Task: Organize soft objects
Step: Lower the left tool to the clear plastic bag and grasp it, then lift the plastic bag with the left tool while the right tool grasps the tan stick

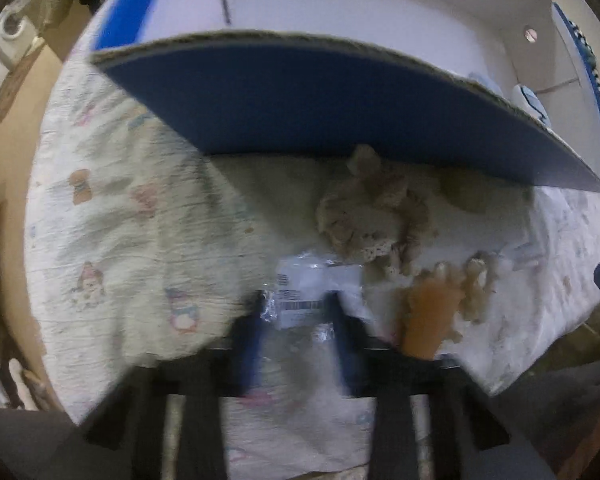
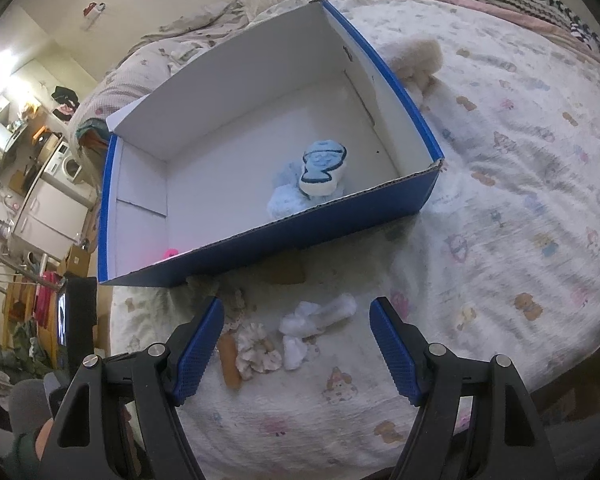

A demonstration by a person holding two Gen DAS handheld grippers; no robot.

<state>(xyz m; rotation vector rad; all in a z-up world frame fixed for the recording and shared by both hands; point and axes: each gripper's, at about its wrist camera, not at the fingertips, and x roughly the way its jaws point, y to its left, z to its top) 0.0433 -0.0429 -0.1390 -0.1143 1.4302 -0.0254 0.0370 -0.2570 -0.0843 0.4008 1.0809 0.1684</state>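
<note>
A blue cardboard box with a white inside stands on the bed; its blue wall fills the left wrist view. Inside lie a light-blue plush and something pink. My left gripper is shut on a clear plastic packet with a barcode label, just in front of the box. A beige lace-trimmed scrunchie and an orange tube-shaped piece with cream ruffles lie beside it. My right gripper is open and empty above the cream ruffled piece and white soft pieces.
The bed has a white sheet with cartoon prints. A cream plush lies behind the box's right side. Pillows and blankets lie at the far end. A kitchen area lies off the bed's left edge.
</note>
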